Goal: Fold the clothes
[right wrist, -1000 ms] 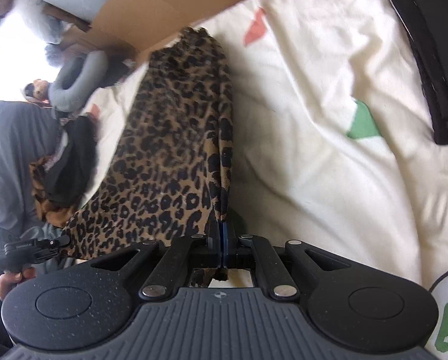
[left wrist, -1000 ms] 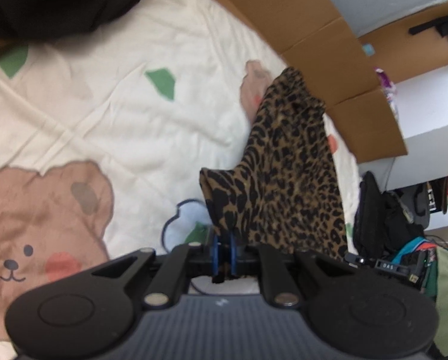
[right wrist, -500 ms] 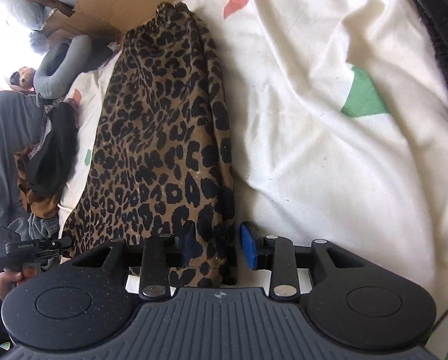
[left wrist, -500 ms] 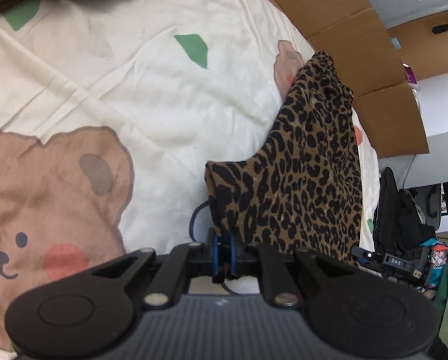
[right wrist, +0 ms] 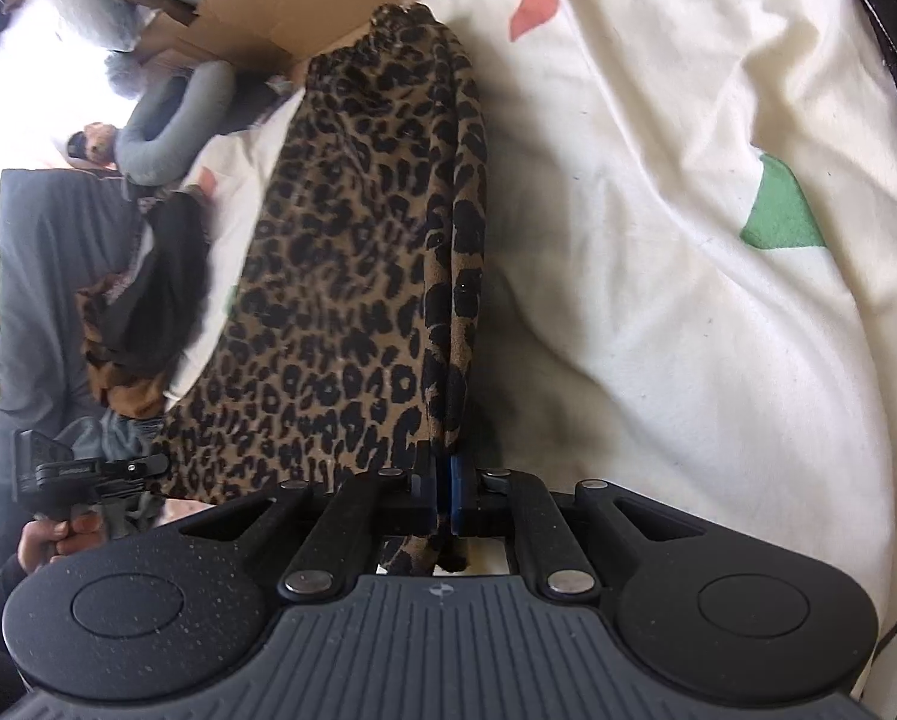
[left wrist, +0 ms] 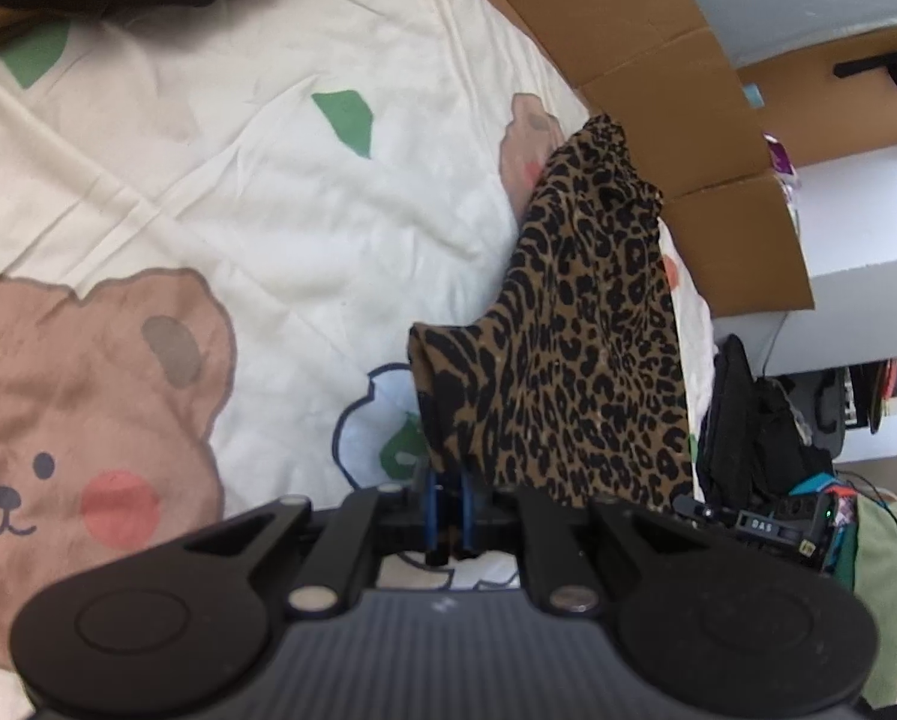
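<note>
- My left tongs point(left wrist: 448, 516) are pressed almost together, pinching a corner of the leopard-print garment point(left wrist: 580, 348) between the blue pads at about 6 o'clock in the left wrist view.
- That gripper tilts down toward the bed, and the cloth rises from its pads toward 1 o'clock, ending in a bunched tip by the cardboard point(left wrist: 658, 90).
- My right tongs point(right wrist: 445, 492) are pressed together on another edge of the same garment, which I see in the right wrist view as a folded seam running up from the pads toward 12 o'clock.
- A short tail of the print hangs out behind the right pads, toward the camera.
- The right gripper also points downward, with the bedsheet point(right wrist: 688, 300) spreading off to 3 o'clock.
- The garment lies stretched on the cream sheet, held between both tongs at its near end.
- In the right wrist view, at 8 o'clock, I can see the person's hand point(right wrist: 58, 537) gripping the other gripper's handle.
- A printed bear point(left wrist: 88, 408) sits at 9 o'clock in the left wrist view.
</note>
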Action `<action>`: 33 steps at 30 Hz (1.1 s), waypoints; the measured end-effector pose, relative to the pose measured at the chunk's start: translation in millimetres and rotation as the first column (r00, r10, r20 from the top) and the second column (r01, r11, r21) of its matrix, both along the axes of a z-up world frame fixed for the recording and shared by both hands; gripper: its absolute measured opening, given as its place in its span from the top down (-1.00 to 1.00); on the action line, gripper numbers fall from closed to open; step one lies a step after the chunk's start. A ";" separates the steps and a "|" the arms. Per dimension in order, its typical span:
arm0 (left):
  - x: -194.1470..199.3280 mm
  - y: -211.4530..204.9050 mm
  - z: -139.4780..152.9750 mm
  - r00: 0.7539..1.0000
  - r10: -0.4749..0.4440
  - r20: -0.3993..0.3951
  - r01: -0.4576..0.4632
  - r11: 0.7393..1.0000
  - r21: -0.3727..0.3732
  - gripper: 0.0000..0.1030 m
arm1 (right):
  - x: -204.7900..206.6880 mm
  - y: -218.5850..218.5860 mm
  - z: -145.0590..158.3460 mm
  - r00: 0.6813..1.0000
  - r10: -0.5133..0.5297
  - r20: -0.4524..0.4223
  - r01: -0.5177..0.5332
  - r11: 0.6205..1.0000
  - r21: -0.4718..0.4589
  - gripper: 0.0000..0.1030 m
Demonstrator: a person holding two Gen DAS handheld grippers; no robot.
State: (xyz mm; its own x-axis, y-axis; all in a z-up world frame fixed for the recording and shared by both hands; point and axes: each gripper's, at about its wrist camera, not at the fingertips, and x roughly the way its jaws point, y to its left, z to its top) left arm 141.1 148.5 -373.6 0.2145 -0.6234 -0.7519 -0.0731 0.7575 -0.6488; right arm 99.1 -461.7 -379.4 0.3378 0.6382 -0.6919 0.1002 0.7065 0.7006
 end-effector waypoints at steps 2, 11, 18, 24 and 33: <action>-0.5 0.8 2.8 1.000 -0.010 -0.003 0.010 1.000 0.006 0.85 | -0.9 -1.3 2.8 1.000 0.001 -0.009 -0.001 1.000 0.012 0.98; -4.3 12.4 1.0 0.999 -0.019 -0.041 0.021 0.999 0.039 0.85 | -20.8 7.6 1.6 0.997 0.047 -0.062 -0.044 0.998 0.048 0.98; -2.1 0.5 -33.5 0.994 -0.051 -0.093 0.060 0.993 0.098 0.85 | -25.0 10.3 -20.2 0.993 0.013 -0.119 -0.013 1.000 0.000 0.97; 4.4 -8.4 -40.2 0.993 -0.036 -0.112 0.057 0.981 0.185 0.75 | -23.7 9.6 -20.6 0.990 0.007 -0.140 -0.023 0.993 -0.115 0.96; 20.9 7.3 -0.2 0.995 0.058 -0.078 -0.032 0.952 0.304 0.66 | -27.9 -3.6 1.5 0.996 0.004 -0.088 -0.024 0.975 -0.222 0.91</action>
